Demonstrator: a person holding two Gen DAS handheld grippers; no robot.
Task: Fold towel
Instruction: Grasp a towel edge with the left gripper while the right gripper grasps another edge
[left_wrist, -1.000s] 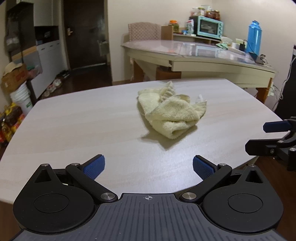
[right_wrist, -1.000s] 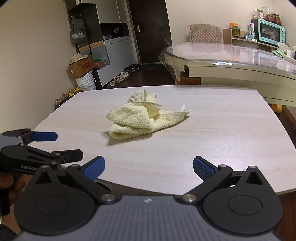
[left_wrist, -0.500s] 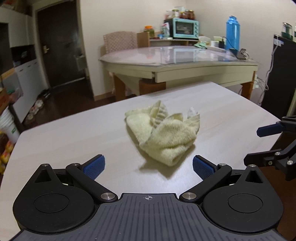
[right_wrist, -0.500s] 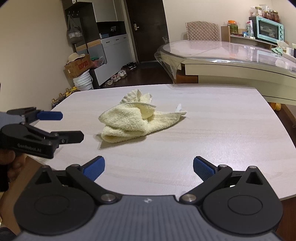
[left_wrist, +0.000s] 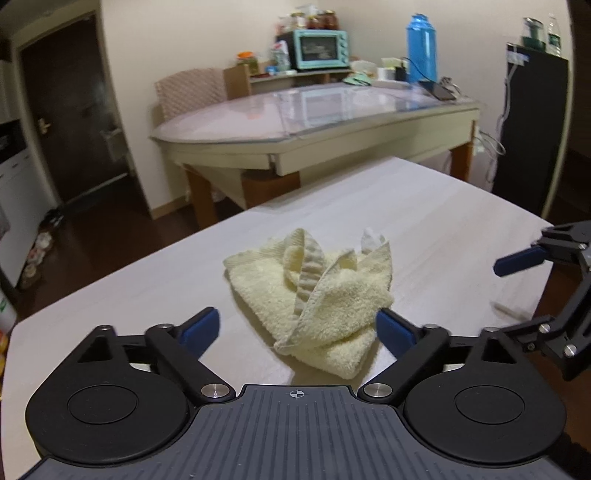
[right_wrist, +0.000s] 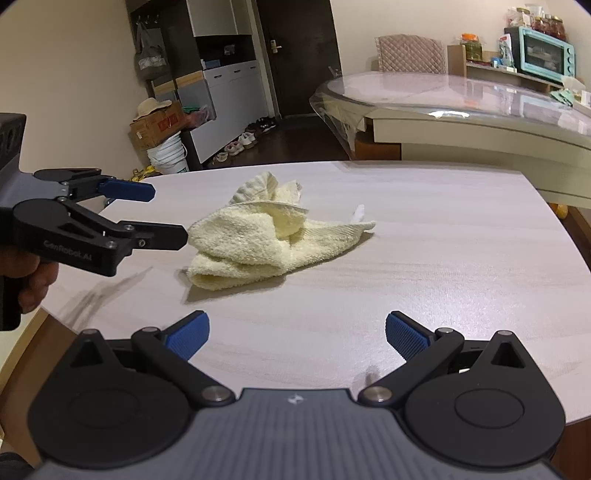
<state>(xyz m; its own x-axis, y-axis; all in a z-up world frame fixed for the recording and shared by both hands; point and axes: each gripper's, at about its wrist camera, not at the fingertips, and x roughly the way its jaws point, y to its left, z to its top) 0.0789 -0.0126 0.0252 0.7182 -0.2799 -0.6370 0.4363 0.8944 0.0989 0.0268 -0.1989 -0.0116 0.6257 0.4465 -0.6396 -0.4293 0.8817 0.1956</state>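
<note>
Reaching: left gripper (left_wrist: 297, 326), jaws spread wide and holding nothing, sits low at the near left end of the towel, fingers straddling its near fold, probably lined up to pinch an edge.
Left gripper from the side: in the right wrist view the left gripper (right_wrist: 168, 214) is level with the towel's left end, lower finger just beside the cloth; whether it touches I cannot tell.
Towel: pale yellow towel (left_wrist: 325, 295) lies crumpled in a heap on the middle of the table (left_wrist: 461, 229), one ribbed hem standing up, a white tag at the far side; it needs spreading flat before any fold.
Towel from the right: the towel (right_wrist: 258, 240) shows a thick rolled near-left end and a flat corner running right, a shape the left wrist view hides.
Right gripper: right gripper (right_wrist: 297, 334) is wide apart and empty, held back over the near table, well apart from the towel, likely waiting for a second corner.
Right gripper from the left: only part of the right gripper (left_wrist: 528, 291) shows at the right margin, fingers spread.
Judgement: task barely begun; nothing grasped yet.
</note>
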